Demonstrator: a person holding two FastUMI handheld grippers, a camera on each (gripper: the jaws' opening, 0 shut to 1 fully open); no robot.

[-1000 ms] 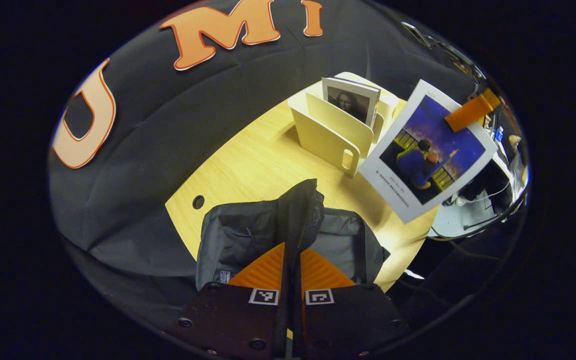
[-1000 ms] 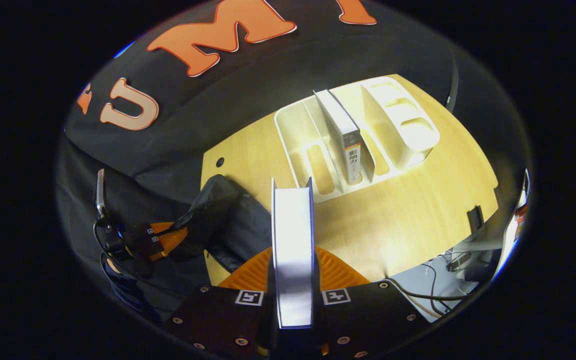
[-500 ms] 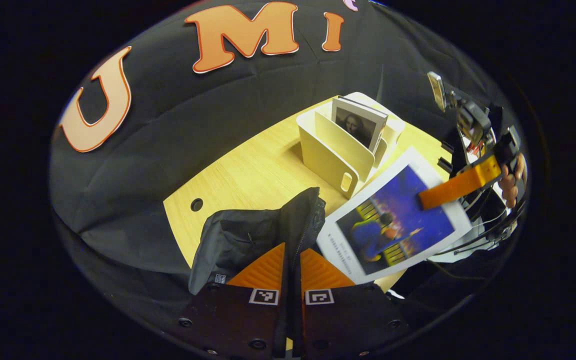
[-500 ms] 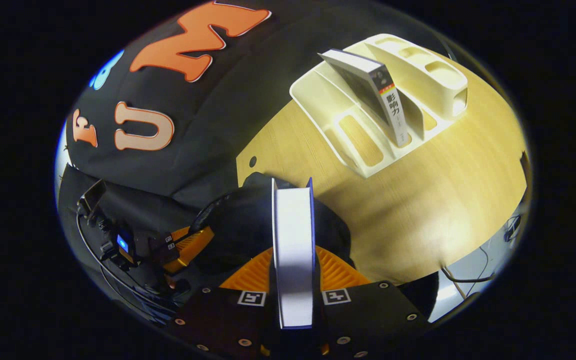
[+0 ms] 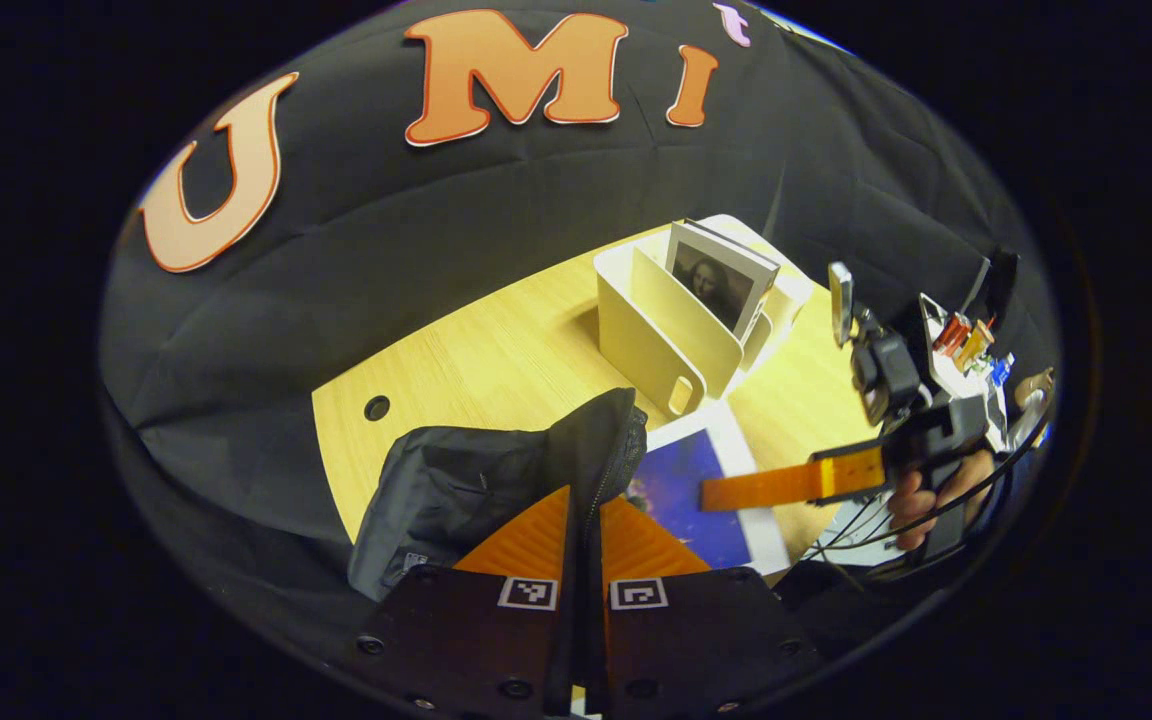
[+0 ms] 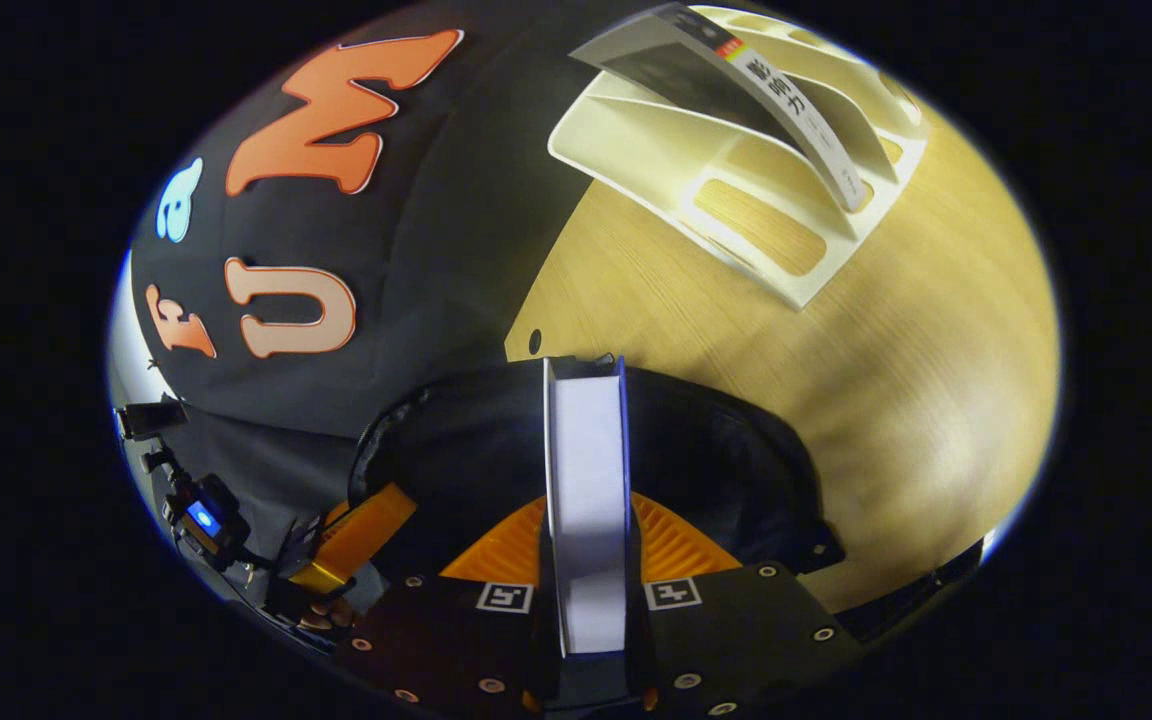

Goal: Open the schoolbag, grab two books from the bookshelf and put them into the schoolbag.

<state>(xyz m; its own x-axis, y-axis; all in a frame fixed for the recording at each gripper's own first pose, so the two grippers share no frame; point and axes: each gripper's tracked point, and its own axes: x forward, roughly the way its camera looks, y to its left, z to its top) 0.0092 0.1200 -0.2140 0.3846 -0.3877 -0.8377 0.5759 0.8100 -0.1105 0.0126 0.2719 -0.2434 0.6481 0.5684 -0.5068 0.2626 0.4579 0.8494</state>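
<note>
In the left gripper view my left gripper [image 5: 584, 500] is shut on the zipper edge of the black schoolbag [image 5: 456, 485] and holds its flap up. Behind the flap a blue-covered book [image 5: 681, 490] slants down into the bag's opening, pinched by my right gripper, one of its fingers [image 5: 786, 482] lying across the cover. In the right gripper view my right gripper [image 6: 586, 520] is shut on that book [image 6: 586, 470], seen edge-on over the schoolbag's dark mouth [image 6: 726, 450]. The cream bookshelf [image 5: 651, 335] holds a portrait-covered book [image 5: 721, 285].
The wooden table [image 6: 886, 350] carries the bookshelf [image 6: 736, 170] at its far side, with the leaning book [image 6: 786, 95] in one slot. A small hole [image 5: 376, 407] marks the tabletop left of the bag. A hand [image 5: 926, 495] grips the right tool. My left gripper [image 6: 346, 535] sits lower left.
The right gripper has brought the blue book down from high on the right to the bag's opening behind the raised flap. The left gripper has kept its hold on the flap.
</note>
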